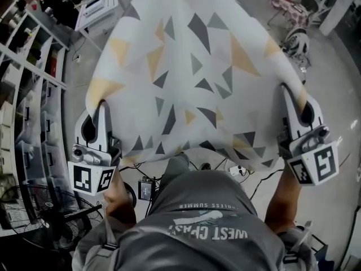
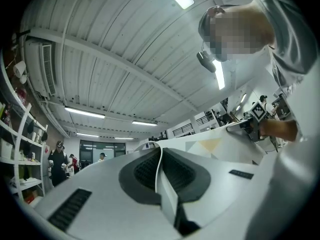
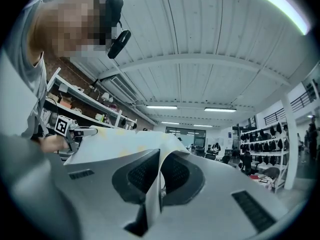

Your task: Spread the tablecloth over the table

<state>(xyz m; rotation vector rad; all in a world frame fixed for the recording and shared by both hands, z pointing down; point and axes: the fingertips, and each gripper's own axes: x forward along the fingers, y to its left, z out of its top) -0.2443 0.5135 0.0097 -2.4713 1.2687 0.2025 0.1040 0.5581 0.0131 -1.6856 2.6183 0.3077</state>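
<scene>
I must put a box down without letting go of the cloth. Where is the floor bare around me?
Bare: the floor outside the right gripper, and a narrow strip between the shelves and the tablecloth. Crowded: the fan by your left arm, and cables at your feet under the cloth's near edge.

Grey floor (image 1: 342, 97), cables (image 1: 225, 167), black box (image 1: 146, 189), standing fan (image 1: 39, 219)

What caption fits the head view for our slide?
Left gripper and right gripper hold a triangle-patterned tablecloth stretched out between them.
</scene>
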